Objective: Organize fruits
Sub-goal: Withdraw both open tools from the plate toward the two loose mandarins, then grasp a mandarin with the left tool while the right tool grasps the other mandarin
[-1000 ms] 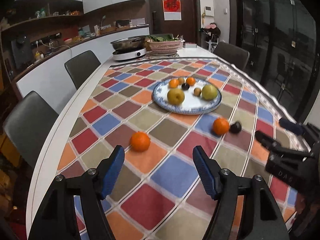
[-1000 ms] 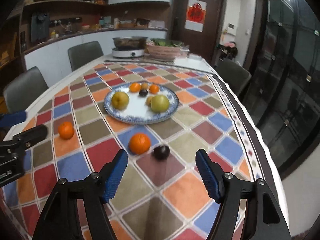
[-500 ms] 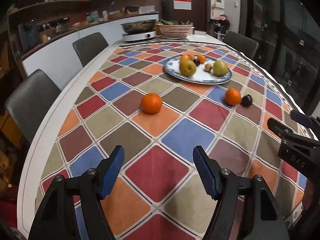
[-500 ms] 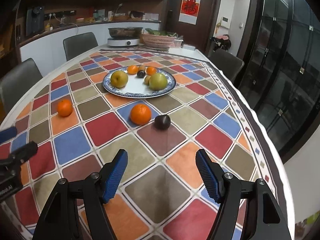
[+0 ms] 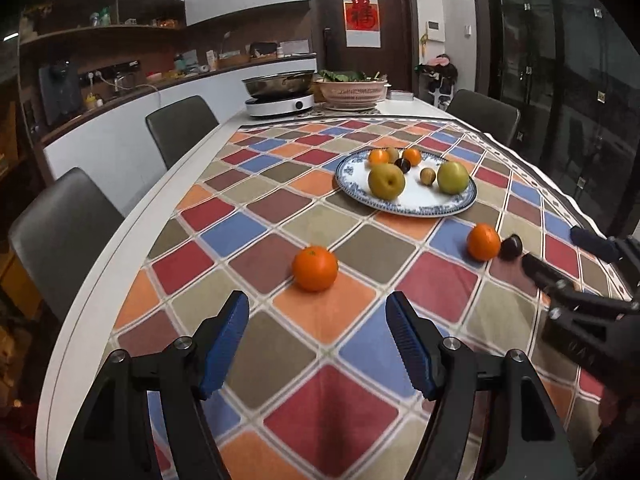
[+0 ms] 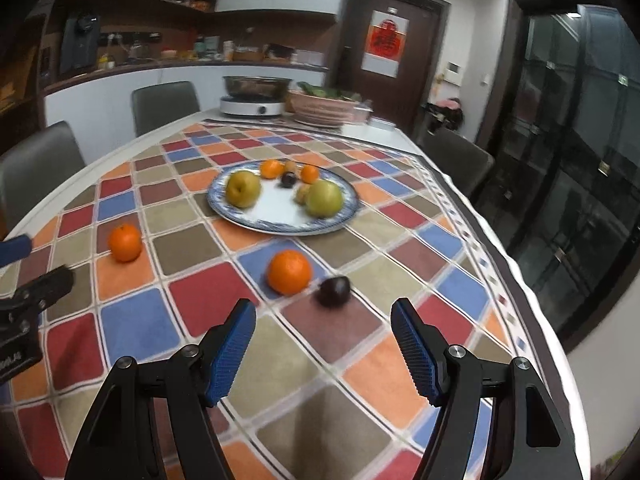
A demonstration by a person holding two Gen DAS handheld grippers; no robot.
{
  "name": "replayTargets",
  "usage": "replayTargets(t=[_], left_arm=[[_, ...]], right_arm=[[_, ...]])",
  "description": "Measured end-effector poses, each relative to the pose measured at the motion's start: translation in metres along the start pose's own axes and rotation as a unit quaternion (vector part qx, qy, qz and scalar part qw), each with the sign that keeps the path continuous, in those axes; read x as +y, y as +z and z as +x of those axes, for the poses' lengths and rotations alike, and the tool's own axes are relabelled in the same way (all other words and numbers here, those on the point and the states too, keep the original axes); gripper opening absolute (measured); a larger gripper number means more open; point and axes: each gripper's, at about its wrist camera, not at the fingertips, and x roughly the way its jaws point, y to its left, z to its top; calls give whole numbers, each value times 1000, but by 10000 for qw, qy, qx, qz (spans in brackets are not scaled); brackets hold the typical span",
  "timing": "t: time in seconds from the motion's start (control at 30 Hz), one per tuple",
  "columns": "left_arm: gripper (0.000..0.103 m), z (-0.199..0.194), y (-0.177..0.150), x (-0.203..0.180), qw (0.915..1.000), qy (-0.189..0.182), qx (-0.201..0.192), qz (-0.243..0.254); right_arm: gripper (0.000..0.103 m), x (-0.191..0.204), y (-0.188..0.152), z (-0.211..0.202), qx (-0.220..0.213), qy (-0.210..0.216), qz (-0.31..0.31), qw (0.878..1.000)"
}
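A blue-rimmed plate point(image 5: 460, 208) point(image 6: 340, 220) holds a yellow pear point(image 5: 386, 181), a green apple point(image 5: 453, 177), small oranges and small dark fruits. Three fruits lie loose on the checked cloth: an orange point(image 5: 315, 268) point(image 6: 125, 242) just ahead of my open, empty left gripper point(image 5: 317, 316), a second orange point(image 5: 483, 241) point(image 6: 289, 272), and a dark plum point(image 5: 511, 247) point(image 6: 334, 291) beside it. My right gripper point(image 6: 323, 322) is open and empty, just short of the plum and second orange. It also shows at the right of the left wrist view point(image 5: 560, 256).
The table point(image 5: 120, 240) has grey chairs point(image 5: 60, 228) along its left side and one point(image 6: 456, 160) at the far right. A cooker with a pan point(image 5: 280, 100) and a basket of greens point(image 5: 352, 92) stand at the far end. Dark glass doors are on the right.
Both grippers have moved forward toward the fruit after pulling back. The left orange is now closer to the left jaws, the plum and second orange closer to the right jaws. Both stay open.
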Motion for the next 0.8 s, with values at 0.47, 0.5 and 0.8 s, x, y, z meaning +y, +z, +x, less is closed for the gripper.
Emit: replayTargets(t=[0.47,0.5,0.8], left_arm=[[61,63,8,6,9986,-199,437,234],[61,66,9,5,9983,-225,473,241],[61,91,14,3,9968,-328,714,137]], right_arm=[[63,29,11,51,243,30,-535,9983],[63,30,12,54,270,57,-548,9981],[63,26,19,76,481,125,-475,9976]])
